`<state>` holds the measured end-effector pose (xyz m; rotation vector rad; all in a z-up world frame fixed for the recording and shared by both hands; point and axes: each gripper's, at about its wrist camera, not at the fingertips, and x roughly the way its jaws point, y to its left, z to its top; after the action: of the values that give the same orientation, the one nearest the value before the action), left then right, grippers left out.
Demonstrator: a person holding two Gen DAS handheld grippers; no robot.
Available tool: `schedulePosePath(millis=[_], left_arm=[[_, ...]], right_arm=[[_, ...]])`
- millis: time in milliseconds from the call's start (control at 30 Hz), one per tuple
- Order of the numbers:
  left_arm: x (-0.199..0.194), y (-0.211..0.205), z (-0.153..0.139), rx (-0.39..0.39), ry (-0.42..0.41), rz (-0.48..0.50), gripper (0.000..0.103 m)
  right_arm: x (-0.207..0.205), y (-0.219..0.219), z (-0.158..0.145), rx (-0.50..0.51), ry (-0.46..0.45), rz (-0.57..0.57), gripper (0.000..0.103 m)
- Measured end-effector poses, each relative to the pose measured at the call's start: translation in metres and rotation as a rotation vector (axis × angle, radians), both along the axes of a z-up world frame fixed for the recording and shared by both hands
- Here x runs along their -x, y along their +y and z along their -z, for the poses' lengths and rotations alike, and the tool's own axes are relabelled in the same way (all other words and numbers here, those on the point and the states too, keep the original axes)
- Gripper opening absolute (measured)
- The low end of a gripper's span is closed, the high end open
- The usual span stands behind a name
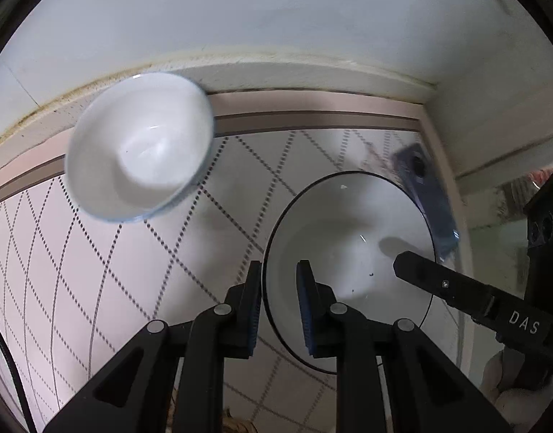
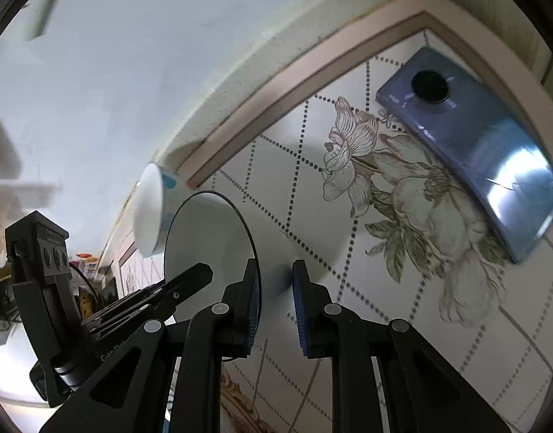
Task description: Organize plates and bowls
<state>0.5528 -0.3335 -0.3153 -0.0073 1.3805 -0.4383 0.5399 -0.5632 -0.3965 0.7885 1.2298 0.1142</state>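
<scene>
Two grippers meet at one shallow white plate with a thin black rim (image 1: 348,252), which lies on the tiled bench (image 1: 132,270) near its back right corner. In the left wrist view the left gripper (image 1: 279,288) straddles the near-left edge of this plate: its left finger stands outside the rim and its blue-padded right finger over the plate's inside, jaws at a narrow gap with the rim between them; whether the pads actually press the rim cannot be told. The right gripper (image 1: 426,252) reaches in from the right, one finger over the plate's inner surface and the other, blurred, at its far right rim. In the right wrist view the right gripper (image 2: 275,285) likewise has the plate's edge (image 2: 211,238) between its blue pads, jaws narrow, and contact is again not clear.

A white bowl with a pale blue rim (image 1: 139,148) sits on the bench well to the left of the plate, close to the back wall (image 1: 276,18). A blue smartphone with a round black camera (image 2: 471,144) lies face down just beyond the plate, over a printed flower pattern (image 2: 403,187).

The right gripper's body carries white letters reading "DAS"; other lettering is too blurred to read.
</scene>
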Motion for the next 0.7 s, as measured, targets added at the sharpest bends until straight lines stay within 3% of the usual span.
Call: schedulePosePath(millis=[367, 533, 700], left_arm=[[0.089, 0.0, -0.066, 0.064, -0.059, 0.131, 0.017], [0.129, 0.001, -0.071, 0.073, -0.041, 0.179, 0.017], [0.16, 0.001, -0.057, 0.049, -0.018, 0.215, 0.017]], right_arm=[[0.097, -0.009, -0.075, 0.023, -0.069, 0.039, 0.02], [0.153, -0.008, -0.091, 0.036, -0.066, 0.05, 0.02], [0.195, 0.001, -0.077, 0.026, -0.026, 0.056, 0.02]])
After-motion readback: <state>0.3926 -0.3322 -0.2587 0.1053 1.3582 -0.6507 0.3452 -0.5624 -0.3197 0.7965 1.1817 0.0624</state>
